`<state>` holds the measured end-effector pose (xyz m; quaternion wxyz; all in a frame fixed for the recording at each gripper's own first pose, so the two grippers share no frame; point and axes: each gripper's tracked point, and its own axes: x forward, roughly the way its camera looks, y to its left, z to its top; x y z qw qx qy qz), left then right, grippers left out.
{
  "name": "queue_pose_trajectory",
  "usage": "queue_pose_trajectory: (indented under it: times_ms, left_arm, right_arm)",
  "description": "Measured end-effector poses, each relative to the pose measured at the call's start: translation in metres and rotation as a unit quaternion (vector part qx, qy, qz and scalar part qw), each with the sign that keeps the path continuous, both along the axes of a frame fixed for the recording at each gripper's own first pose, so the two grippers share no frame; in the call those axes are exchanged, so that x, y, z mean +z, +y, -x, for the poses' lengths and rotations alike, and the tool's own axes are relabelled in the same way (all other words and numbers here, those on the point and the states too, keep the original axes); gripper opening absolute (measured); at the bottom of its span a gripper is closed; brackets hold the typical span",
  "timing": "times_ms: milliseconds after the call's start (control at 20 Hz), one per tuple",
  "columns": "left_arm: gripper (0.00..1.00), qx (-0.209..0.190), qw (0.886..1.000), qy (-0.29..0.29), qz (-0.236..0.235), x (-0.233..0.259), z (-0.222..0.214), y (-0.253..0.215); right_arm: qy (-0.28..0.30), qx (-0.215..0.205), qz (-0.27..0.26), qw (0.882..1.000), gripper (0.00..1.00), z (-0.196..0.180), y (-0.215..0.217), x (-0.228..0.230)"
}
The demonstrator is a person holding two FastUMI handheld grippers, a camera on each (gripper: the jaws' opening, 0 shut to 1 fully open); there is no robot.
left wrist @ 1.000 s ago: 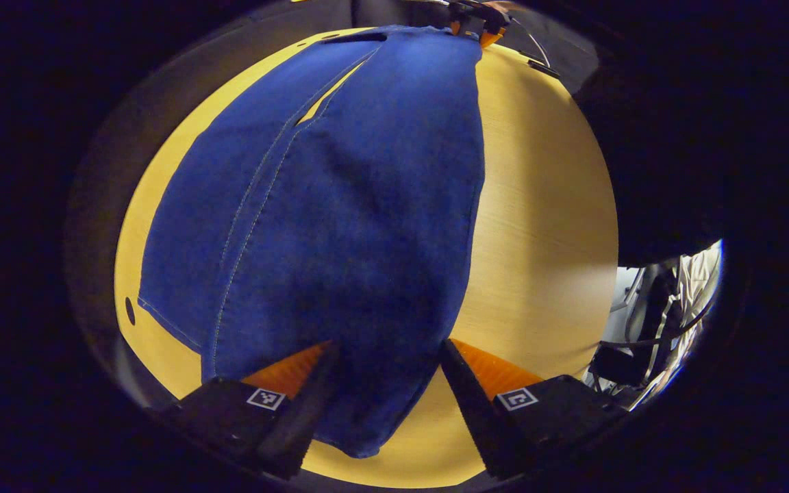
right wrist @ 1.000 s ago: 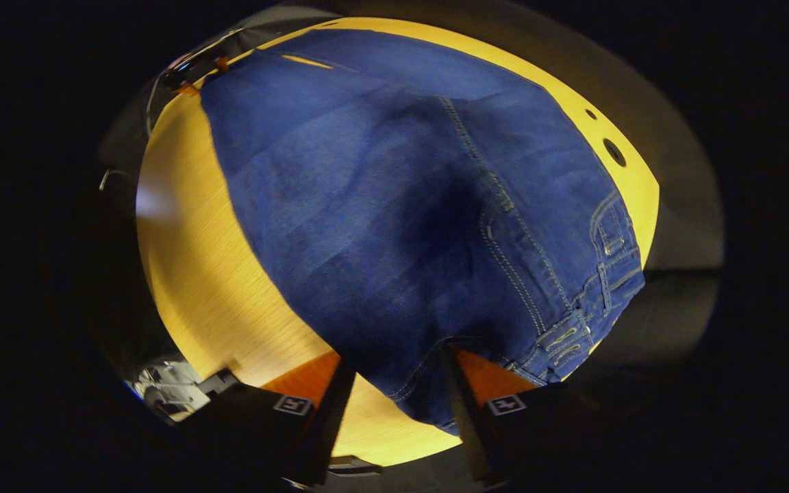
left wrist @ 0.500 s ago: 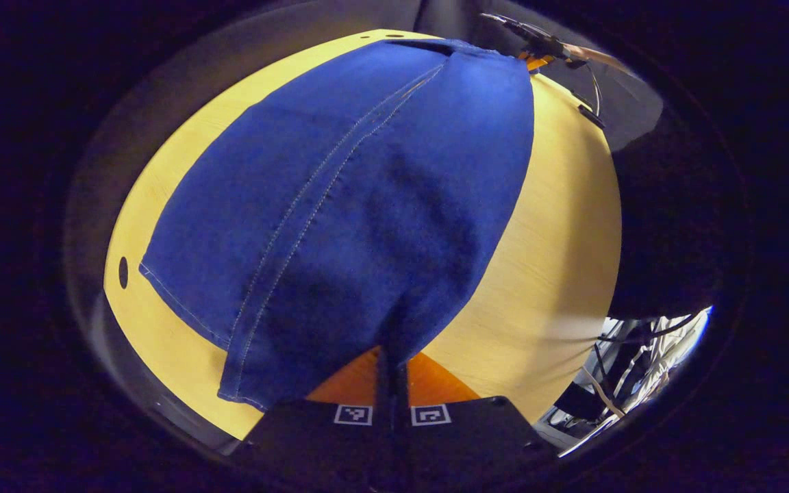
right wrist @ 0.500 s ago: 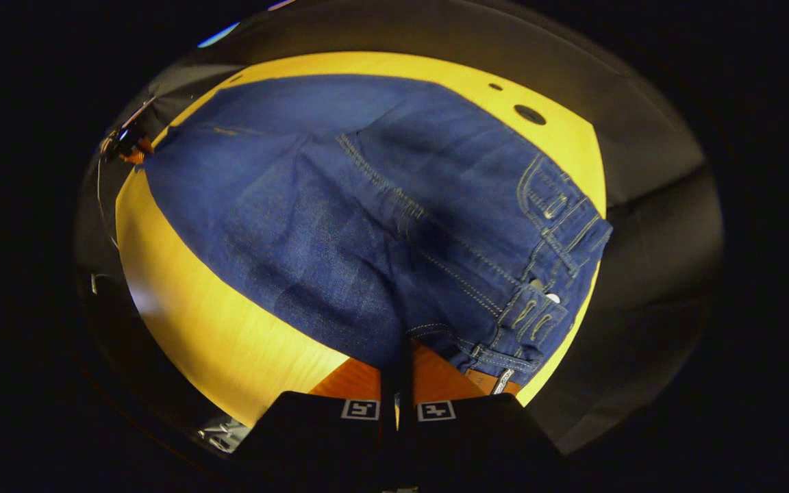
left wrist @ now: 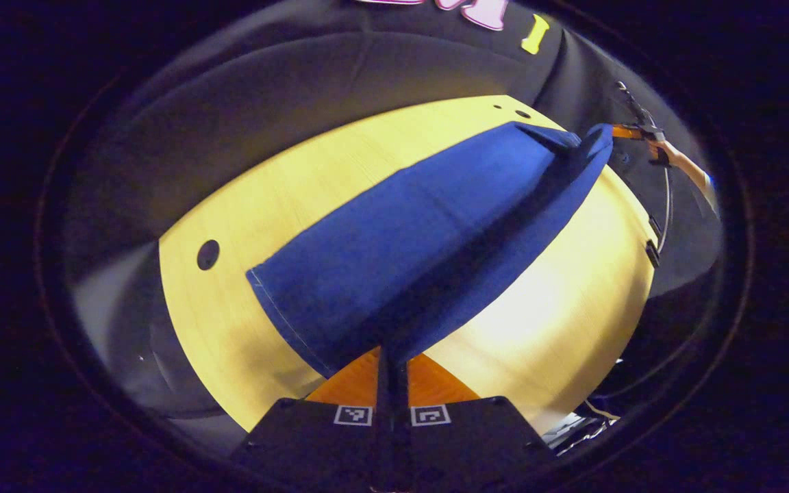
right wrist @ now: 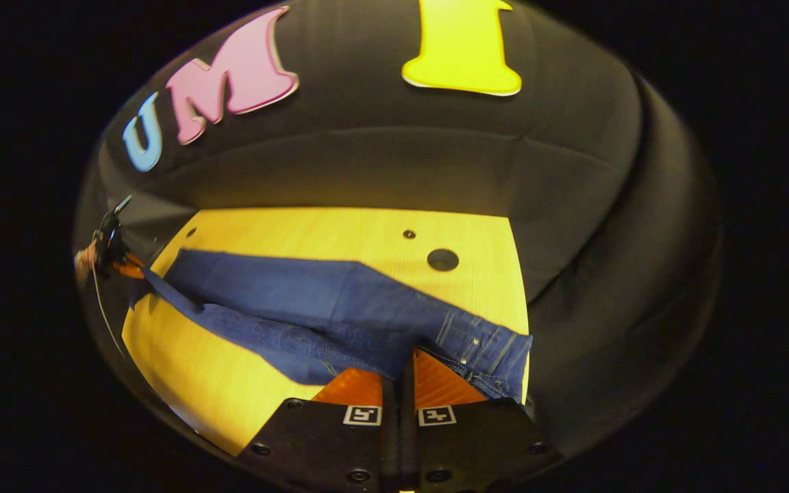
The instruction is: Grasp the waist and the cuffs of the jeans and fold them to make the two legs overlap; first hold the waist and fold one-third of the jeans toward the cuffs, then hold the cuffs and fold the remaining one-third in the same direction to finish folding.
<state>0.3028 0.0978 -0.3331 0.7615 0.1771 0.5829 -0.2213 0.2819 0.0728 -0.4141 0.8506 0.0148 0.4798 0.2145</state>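
Both tools have risen since a second ago, lifting the near edge of the blue denim jeans [left wrist: 422, 239] off the yellow wooden desk [left wrist: 559, 308]. Left tool [left wrist: 391, 356] is clamped on the cuff, right tool [right wrist: 401, 363] on the waist. Bare desk lies open beyond the far edge.

Both hand-held grippers [left wrist: 392, 356] [right wrist: 405, 363] closed on jeans [left wrist: 429, 233], near edge lifted off table [left wrist: 230, 226]
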Motion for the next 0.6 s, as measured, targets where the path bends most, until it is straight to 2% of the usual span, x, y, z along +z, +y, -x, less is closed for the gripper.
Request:
queue_pose_trajectory:
  times_ms: [150,200,300,350,400,450,500,550,600]
  left_arm:
    - [0.06,-0.007,0.998,-0.021,-0.058,-0.030,-0.052,0.018]
    - [0.08,0.015,0.998,-0.019,-0.059,-0.040,-0.064,0.019]
    - [0.19,0.109,0.994,-0.004,-0.021,-0.047,-0.080,0.010]
    - [0.34,0.150,0.988,-0.018,-0.015,-0.057,-0.092,0.014]
    - [0.49,0.171,0.985,-0.025,-0.017,-0.063,-0.096,0.014]
    - [0.71,0.183,0.983,-0.020,-0.022,-0.069,-0.090,0.017]
    - [0.73,0.191,0.981,-0.025,-0.021,-0.066,-0.088,0.021]
    - [0.89,0.198,0.979,-0.048,-0.019,-0.062,-0.094,0.024]
    - [0.91,0.206,0.975,-0.085,-0.023,-0.054,-0.107,0.032]
  right_arm:
    - [0.014,-0.039,0.018,0.999,0.05,-0.037,0.021,-0.043]
    - [0.021,-0.055,0.033,0.998,0.05,-0.045,0.021,-0.064]
    - [0.039,-0.082,0.054,0.994,0.05,-0.055,0.027,-0.098]
    - [0.052,-0.096,0.064,0.992,0.05,-0.056,0.030,-0.114]
    - [0.064,-0.108,0.069,0.990,0.05,-0.055,0.031,-0.126]
    - [0.067,-0.119,0.059,0.989,0.06,-0.058,0.037,-0.131]
    - [0.061,-0.132,0.051,0.988,0.12,-0.067,0.041,-0.137]
    - [0.058,-0.143,0.038,0.987,0.41,-0.074,0.042,-0.131]
    - [0.048,-0.159,0.022,0.986,0.57,-0.084,0.041,-0.127]
